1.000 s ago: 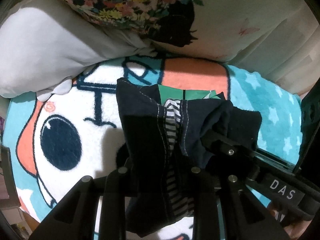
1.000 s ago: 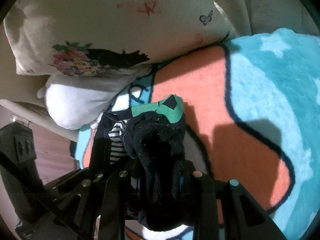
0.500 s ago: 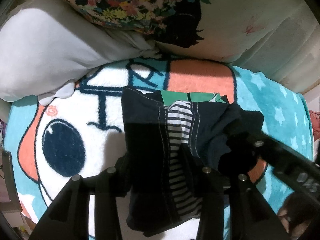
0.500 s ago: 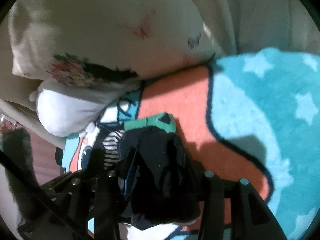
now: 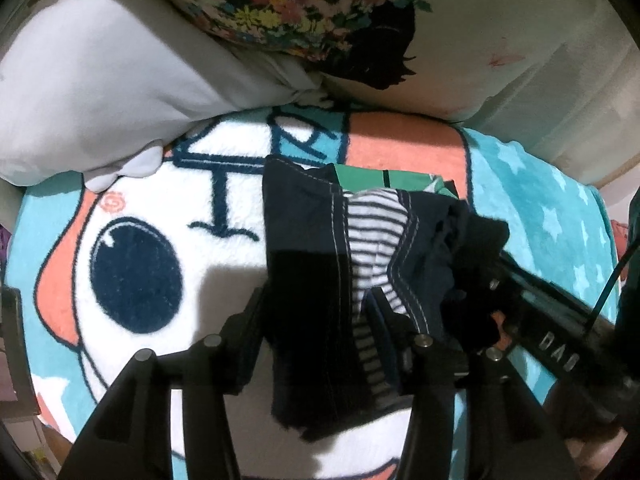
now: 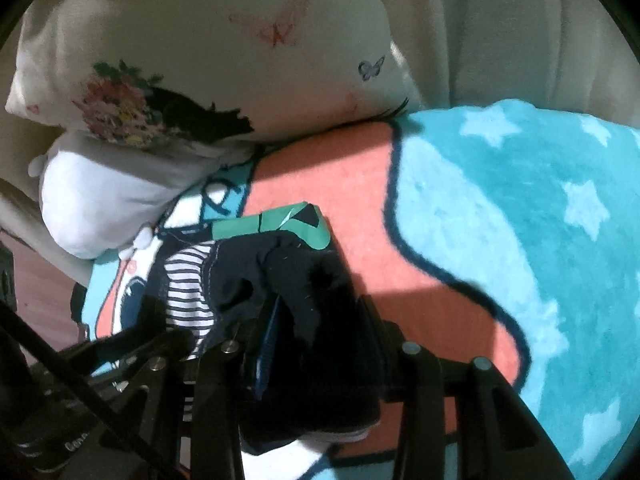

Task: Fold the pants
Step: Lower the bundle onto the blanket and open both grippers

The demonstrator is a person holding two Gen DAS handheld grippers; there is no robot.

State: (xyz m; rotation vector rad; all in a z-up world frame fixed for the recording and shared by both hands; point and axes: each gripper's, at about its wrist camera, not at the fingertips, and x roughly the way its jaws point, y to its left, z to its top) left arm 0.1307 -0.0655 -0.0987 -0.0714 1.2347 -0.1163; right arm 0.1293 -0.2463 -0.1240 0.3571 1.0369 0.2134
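The dark navy pants [image 5: 304, 248] with white stitching and a striped lining [image 5: 374, 220] lie bunched on the cartoon blanket [image 5: 132, 240]. A green patch [image 5: 384, 178] shows at their far end. My left gripper [image 5: 316, 312] has its fingers spread, with the pants fabric lying between them. My right gripper [image 6: 316, 320] also stands wide, with a dark fold of the pants [image 6: 304, 280] between its fingers. The right gripper shows in the left wrist view [image 5: 520, 300], reaching into the pants from the right.
A white pillow [image 5: 92, 88] and a floral pillow [image 5: 300, 12] lie at the far edge of the blanket. A cream butterfly pillow [image 6: 240, 48] and a pale curtain [image 6: 500, 28] stand behind. The turquoise starred part of the blanket [image 6: 520, 220] spreads to the right.
Both grippers have opened wider and eased back from the pants. The pants have settled onto the blanket, and more of the striped lining shows.
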